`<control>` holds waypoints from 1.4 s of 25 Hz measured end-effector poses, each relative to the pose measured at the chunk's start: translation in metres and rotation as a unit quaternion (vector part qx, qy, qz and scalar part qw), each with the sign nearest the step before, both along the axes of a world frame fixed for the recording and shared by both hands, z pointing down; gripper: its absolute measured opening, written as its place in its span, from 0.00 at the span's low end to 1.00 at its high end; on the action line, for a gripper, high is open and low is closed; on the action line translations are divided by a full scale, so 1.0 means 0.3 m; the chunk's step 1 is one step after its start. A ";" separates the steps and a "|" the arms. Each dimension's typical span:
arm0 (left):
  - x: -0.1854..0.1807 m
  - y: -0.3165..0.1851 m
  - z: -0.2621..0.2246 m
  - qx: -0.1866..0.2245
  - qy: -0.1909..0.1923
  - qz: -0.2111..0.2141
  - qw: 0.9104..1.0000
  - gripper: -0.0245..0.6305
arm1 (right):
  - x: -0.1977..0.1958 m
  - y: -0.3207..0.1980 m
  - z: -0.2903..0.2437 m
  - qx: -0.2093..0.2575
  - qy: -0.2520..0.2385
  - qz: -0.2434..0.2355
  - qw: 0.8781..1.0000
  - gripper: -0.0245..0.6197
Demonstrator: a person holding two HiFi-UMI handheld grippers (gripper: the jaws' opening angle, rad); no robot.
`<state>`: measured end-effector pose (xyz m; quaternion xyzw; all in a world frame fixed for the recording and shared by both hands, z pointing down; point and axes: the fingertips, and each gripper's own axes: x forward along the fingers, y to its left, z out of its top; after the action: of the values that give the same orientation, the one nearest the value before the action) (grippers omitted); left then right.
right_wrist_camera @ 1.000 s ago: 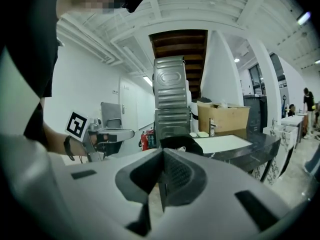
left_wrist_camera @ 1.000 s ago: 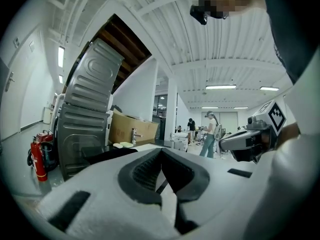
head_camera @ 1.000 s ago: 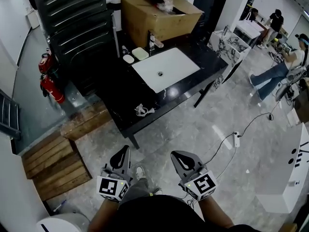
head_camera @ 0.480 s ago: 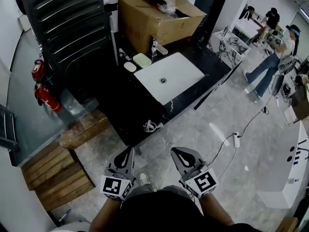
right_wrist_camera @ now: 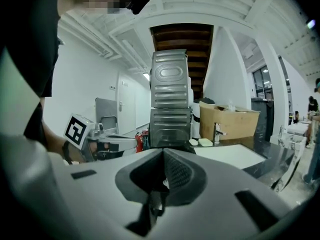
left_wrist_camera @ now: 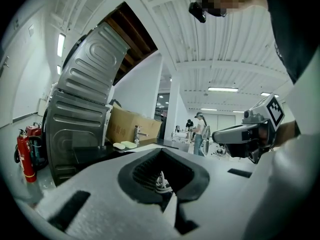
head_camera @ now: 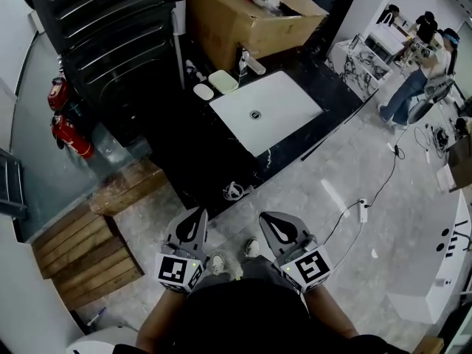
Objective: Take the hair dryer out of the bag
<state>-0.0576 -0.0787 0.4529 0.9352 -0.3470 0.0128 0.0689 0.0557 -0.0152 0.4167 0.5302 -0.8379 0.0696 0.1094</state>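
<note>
Fingers shut and empty, left gripper (head_camera: pixel 198 216) and right gripper (head_camera: pixel 265 218) face the desk (head_camera: pixel 188 157); its white bundle (head_camera: pixel 234 191) lies ahead between them.

left claw (head_camera: pixel 198 215) and right claw (head_camera: pixel 266 218) closed, seemingly empty, side by side

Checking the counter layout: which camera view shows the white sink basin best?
The head view: it looks down on the whole white sink basin, drain included. The right gripper view shows it edge-on as a flat white slab; the left gripper view shows only a thin pale sliver.
</note>
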 end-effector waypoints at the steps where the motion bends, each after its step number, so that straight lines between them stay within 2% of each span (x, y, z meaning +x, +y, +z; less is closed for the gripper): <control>1: 0.009 -0.008 0.003 0.001 -0.003 -0.005 1.000 0.07 | 0.007 -0.017 0.000 0.002 -0.001 -0.007 1.000 0.06; 8: 0.050 -0.069 -0.013 0.008 -0.022 -0.056 0.998 0.07 | 0.071 -0.150 -0.007 0.007 -0.012 -0.066 0.998 0.06; 11: 0.045 -0.091 0.018 -0.004 -0.036 -0.082 0.996 0.07 | 0.079 -0.193 0.013 0.000 -0.016 -0.091 0.996 0.06; 13: 0.055 -0.098 0.081 -0.014 -0.066 -0.080 0.995 0.07 | 0.078 -0.210 0.052 -0.014 -0.016 -0.103 0.994 0.06; 15: 0.085 -0.114 0.158 -0.012 -0.124 -0.058 0.991 0.07 | 0.077 -0.233 0.108 -0.027 -0.012 -0.113 0.993 0.06; 17: 0.121 -0.138 0.234 -0.001 -0.192 -0.036 0.981 0.10 | 0.072 -0.255 0.162 -0.039 -0.007 -0.122 0.992 0.06; 19: 0.152 -0.158 0.322 0.011 -0.265 -0.008 0.964 0.31 | 0.061 -0.273 0.205 -0.052 -0.002 -0.130 0.990 0.06; 20: 0.161 -0.165 0.365 0.015 -0.299 0.005 0.954 0.38 | 0.056 -0.280 0.222 -0.057 -0.001 -0.134 0.989 0.06; 22: 0.167 -0.182 0.425 0.015 -0.348 0.017 0.937 0.43 | 0.045 -0.290 0.245 -0.064 0.001 -0.140 0.988 0.06; 24: 0.156 -0.208 0.464 0.004 -0.378 0.010 0.926 0.44 | 0.039 -0.297 0.257 -0.067 0.005 -0.145 0.987 0.06; 26: 0.142 -0.239 0.483 -0.013 -0.387 -0.006 0.922 0.44 | 0.040 -0.304 0.264 -0.070 0.007 -0.148 0.987 0.06; 28: 0.138 -0.271 0.483 -0.025 -0.383 -0.022 0.923 0.44 | 0.044 -0.310 0.274 -0.073 0.008 -0.149 0.986 0.06; 31: 0.138 -0.300 0.481 -0.015 -0.381 -0.035 0.924 0.38 | 0.048 -0.311 0.298 -0.081 0.011 -0.152 0.985 0.06; 32: 0.134 -0.307 0.478 -0.009 -0.377 -0.042 0.925 0.29 | 0.047 -0.311 0.306 -0.085 0.012 -0.154 0.984 0.07; 33: 0.128 -0.315 0.473 -0.006 -0.367 -0.051 0.929 0.09 | 0.045 -0.313 0.314 -0.088 0.012 -0.157 0.984 0.08; 35: 0.118 -0.327 0.451 -0.015 -0.336 -0.066 0.939 0.08 | 0.035 -0.316 0.327 -0.093 0.014 -0.165 0.982 0.10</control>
<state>-0.0222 -0.1768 0.5881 0.8505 -0.4106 0.3267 -0.0374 0.0661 -0.1100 0.5149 0.3730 -0.9022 0.1212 0.1797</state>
